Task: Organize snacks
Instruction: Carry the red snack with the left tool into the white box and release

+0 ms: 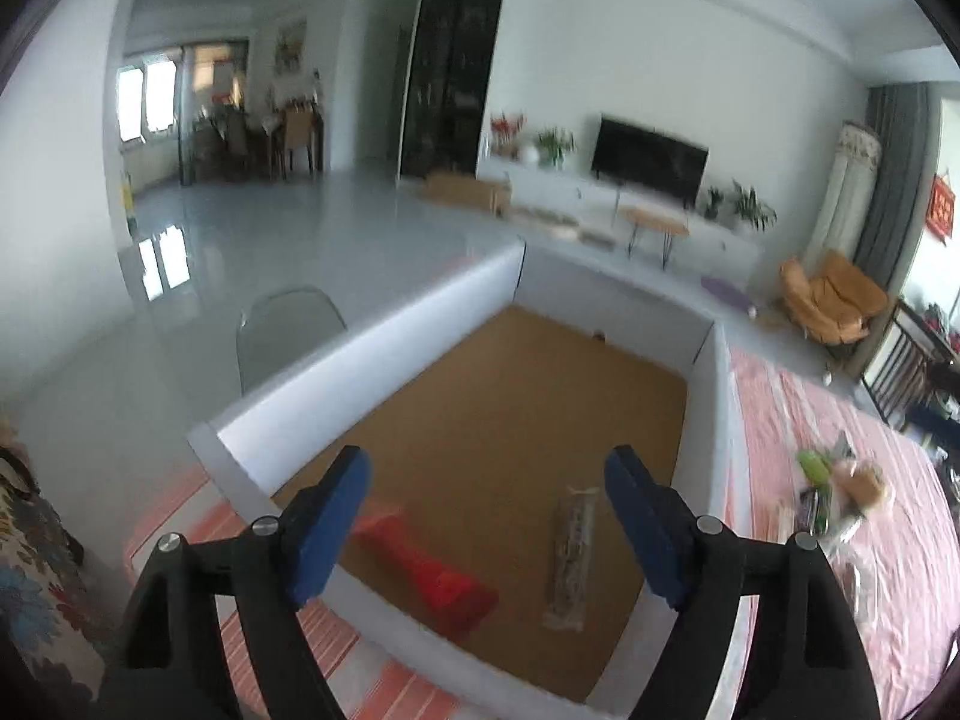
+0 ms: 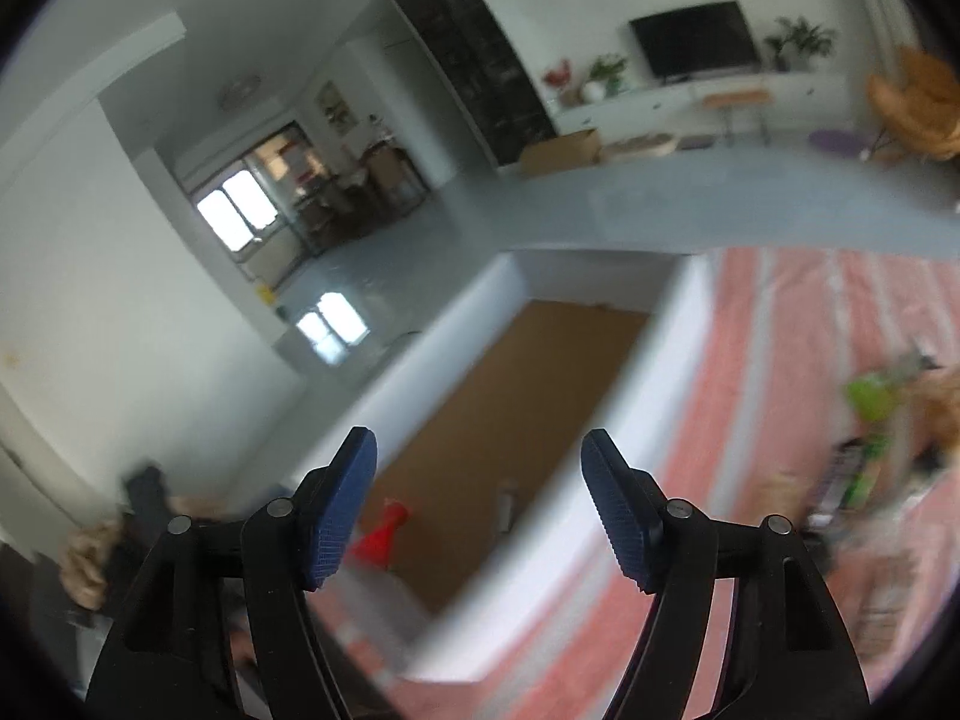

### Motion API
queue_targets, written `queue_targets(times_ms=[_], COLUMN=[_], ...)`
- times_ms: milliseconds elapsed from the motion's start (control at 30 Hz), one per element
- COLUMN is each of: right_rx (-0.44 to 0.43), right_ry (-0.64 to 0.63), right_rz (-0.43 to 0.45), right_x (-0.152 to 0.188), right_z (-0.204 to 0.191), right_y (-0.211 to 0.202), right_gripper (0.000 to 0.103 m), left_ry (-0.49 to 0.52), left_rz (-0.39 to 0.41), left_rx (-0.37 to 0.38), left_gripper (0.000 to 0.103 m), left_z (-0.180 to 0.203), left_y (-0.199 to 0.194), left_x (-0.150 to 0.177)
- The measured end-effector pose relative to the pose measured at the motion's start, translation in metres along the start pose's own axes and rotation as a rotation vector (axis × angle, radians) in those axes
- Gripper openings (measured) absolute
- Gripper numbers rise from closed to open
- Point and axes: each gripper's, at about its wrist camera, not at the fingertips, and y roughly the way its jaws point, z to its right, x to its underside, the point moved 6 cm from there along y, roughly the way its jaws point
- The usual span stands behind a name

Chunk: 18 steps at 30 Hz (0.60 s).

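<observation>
Snacks [image 1: 840, 492] beside white box [image 1: 372, 342]; left tongs [image 1: 486, 516], right tongs [image 2: 480, 504] agape, empty.

A dark television [image 1: 650, 160] stands on a long white cabinet [image 1: 606, 192] flanked by potted plants [image 1: 744, 207], beside a tall black cupboard [image 1: 453, 66], with an orange armchair [image 1: 831, 297] at right and a transparent chair [image 1: 288, 330] on the pale glossy floor.
</observation>
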Motion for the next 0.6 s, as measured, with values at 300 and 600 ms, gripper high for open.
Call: queue_targets(times_ms=[300, 600], right_rx=[0.639, 0.931], right_ry=[0.078, 0.233], right_rz=[-0.066, -0.025], right_x=[0.119, 0.169], right_z=[0.256, 0.374], right_y=[-0.069, -0.160], right_gripper=[0.074, 0.074], left_ry=[0.328, 0.540], left_rz=[-0.012, -0.086], left_rx=[0.113, 0.054], left_gripper=[0.080, 0.080], left_z=[0.095, 0.163], left_y=[0.039, 0.035], left_x=[0.024, 0.066])
